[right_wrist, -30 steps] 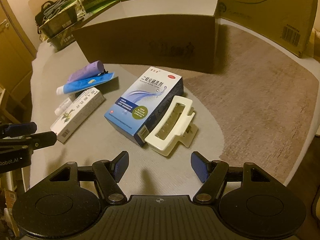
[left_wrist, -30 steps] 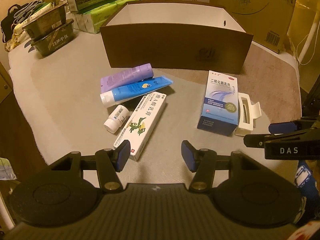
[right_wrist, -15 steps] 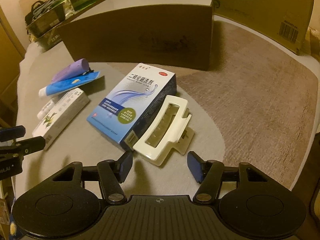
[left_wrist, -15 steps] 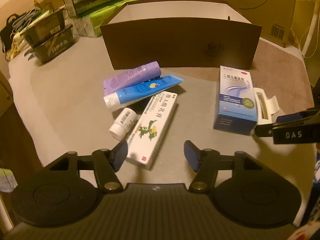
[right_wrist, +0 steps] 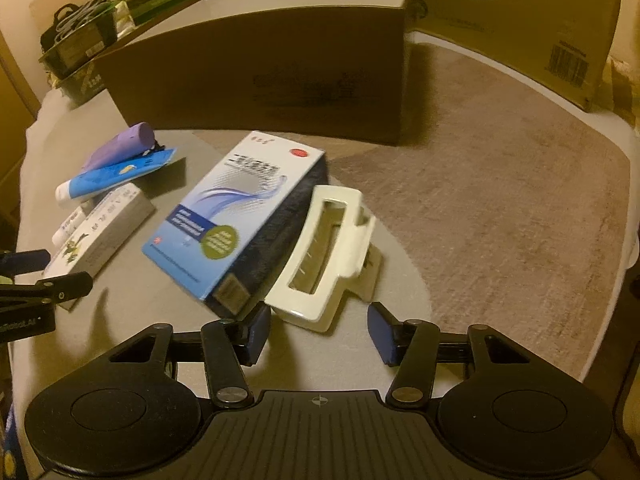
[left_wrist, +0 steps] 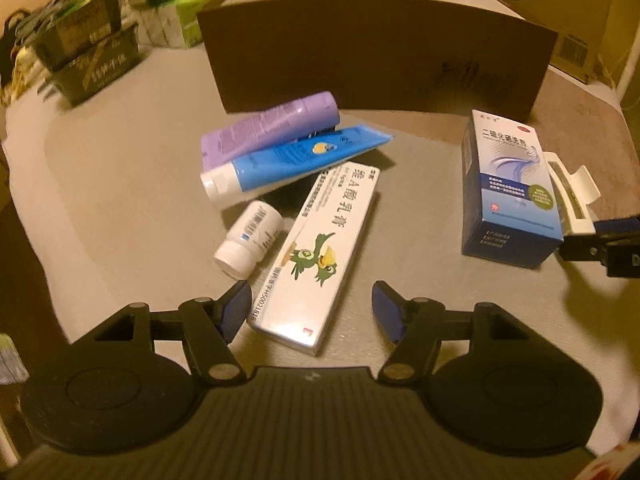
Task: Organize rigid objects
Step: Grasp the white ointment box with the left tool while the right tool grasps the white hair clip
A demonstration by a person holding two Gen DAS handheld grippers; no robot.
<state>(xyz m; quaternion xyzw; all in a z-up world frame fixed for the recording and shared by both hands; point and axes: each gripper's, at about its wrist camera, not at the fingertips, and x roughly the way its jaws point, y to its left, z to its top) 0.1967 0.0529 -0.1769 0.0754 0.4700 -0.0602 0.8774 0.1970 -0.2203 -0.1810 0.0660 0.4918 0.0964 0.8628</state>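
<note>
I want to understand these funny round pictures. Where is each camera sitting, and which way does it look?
Left wrist: sits on the left gripper, looking down past its open fingers at the long white carton with a green bird.
Right wrist: sits on the right gripper, looking down at the cream plastic hair claw between its closing jaws, untouched.
Shared: the blue-and-white medicine box, the tall brown cardboard box, and each other's gripper at the edge.

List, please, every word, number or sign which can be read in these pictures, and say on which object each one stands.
"维A酸乳膏": long white carton with a green bird drawing.
"H50021816", roughly: the same carton's side.
"Robot.AI", start cut off: left gripper body, right wrist view.
Blue and white box: large title blurred, unreadable.
Small white bottle, purple tube, blue tube: print too small.
Brown cardboard box: dark mark, illegible.
</note>
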